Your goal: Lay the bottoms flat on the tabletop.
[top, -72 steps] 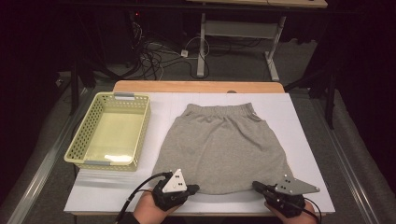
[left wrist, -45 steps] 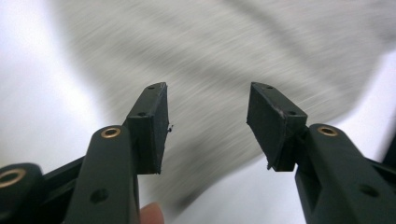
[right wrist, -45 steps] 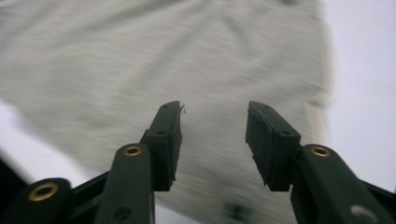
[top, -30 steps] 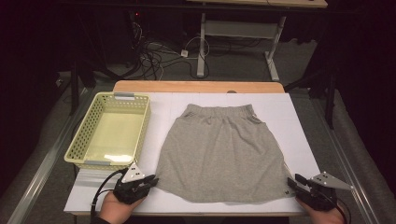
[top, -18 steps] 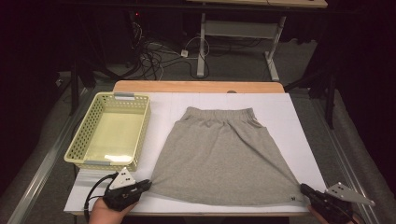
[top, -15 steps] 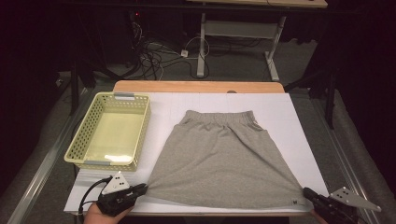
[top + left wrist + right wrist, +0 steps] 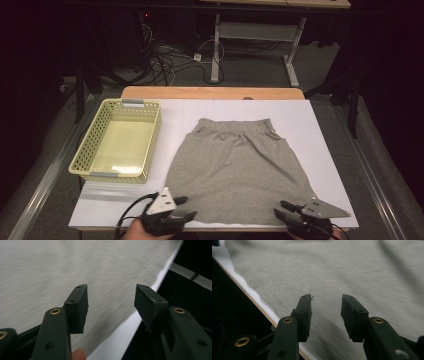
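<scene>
A grey skirt lies flat on the white tabletop, waistband at the far side and hem toward me. My left gripper sits at the hem's left corner, over the cloth edge. Its jaws have just been opening and nothing is between them; in the left gripper view the left gripper stands open above blurred grey fabric. My right gripper sits at the hem's right corner. The right gripper has also just been opening and hangs over the skirt with an empty gap.
A pale yellow perforated basket stands on the left part of the table, beside the skirt. The table's near edge runs just under both grippers. Beyond the far edge are table legs and cables on a dark floor.
Both grippers held the hem corners stretched outward; now they have let go, opened and moved inward along the hem. The hem has drawn back narrower.
</scene>
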A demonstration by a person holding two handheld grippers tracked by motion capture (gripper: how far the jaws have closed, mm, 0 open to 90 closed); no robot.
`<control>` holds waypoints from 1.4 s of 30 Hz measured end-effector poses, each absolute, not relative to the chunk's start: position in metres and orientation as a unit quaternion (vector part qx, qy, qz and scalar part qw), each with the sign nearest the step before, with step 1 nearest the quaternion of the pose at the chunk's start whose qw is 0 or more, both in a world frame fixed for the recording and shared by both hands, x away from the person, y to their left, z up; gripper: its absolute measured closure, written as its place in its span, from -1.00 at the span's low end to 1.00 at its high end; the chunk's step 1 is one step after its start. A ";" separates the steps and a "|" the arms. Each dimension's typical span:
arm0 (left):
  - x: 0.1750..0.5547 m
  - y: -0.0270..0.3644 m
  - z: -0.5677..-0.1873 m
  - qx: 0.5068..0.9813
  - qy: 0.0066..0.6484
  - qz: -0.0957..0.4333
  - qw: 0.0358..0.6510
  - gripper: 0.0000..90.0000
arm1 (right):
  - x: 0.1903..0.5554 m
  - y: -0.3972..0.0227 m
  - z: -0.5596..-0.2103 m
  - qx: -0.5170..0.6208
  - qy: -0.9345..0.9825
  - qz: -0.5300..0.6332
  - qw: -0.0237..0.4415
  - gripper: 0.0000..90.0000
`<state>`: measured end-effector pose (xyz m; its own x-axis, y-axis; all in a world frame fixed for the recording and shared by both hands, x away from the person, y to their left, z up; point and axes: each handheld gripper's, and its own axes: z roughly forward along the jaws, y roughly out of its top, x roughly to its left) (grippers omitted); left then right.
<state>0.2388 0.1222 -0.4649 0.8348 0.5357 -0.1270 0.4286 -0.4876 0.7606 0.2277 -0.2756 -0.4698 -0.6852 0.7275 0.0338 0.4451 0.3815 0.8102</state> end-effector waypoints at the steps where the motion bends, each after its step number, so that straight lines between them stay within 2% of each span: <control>1: 0.240 0.111 -0.467 0.864 0.270 0.060 0.420 -0.03 | 0.229 -0.267 -0.472 0.355 0.819 0.420 0.162 0.33; 4: 0.250 0.077 -0.476 0.866 0.265 0.025 0.423 -0.03 | 0.235 -0.245 -0.476 0.347 0.826 0.419 0.148 0.24; 6: 0.251 0.059 -0.480 0.873 0.252 0.025 0.418 -0.03 | 0.237 -0.231 -0.477 0.340 0.831 0.413 0.153 0.21; 10: 0.240 0.056 -0.486 0.882 0.234 0.037 0.407 -0.01 | 0.231 -0.219 -0.479 0.316 0.844 0.403 0.158 0.19; 14: 0.238 0.058 -0.486 0.884 0.240 0.048 0.398 0.28 | 0.230 -0.225 -0.485 0.317 0.850 0.395 0.147 0.23; 15: 0.238 0.058 -0.486 0.885 0.237 0.058 0.397 0.38 | 0.230 -0.225 -0.486 0.313 0.849 0.399 0.150 0.29; 17: 0.237 0.059 -0.487 0.884 0.237 0.060 0.399 0.55 | 0.229 -0.224 -0.486 0.304 0.852 0.400 0.148 0.64; 19: 0.237 0.060 -0.487 0.884 0.233 0.055 0.402 0.77 | 0.228 -0.222 -0.486 0.300 0.854 0.401 0.143 0.89; 21: 0.237 0.060 -0.486 0.886 0.228 0.053 0.400 0.86 | 0.229 -0.222 -0.484 0.297 0.856 0.399 0.138 0.98; 31: 0.226 0.066 -0.474 0.878 0.216 0.038 0.425 0.89 | 0.213 -0.226 -0.472 0.274 0.852 0.419 0.155 1.00; 38: 0.229 0.064 -0.487 0.886 0.218 0.023 0.408 0.88 | 0.215 -0.224 -0.480 0.278 0.860 0.406 0.134 0.99; 40: 0.232 0.066 -0.487 0.883 0.216 0.011 0.417 0.77 | 0.217 -0.224 -0.484 0.281 0.863 0.402 0.123 0.93; 42: 0.233 0.068 -0.488 0.878 0.217 0.010 0.425 0.59 | 0.218 -0.224 -0.483 0.282 0.860 0.409 0.116 0.76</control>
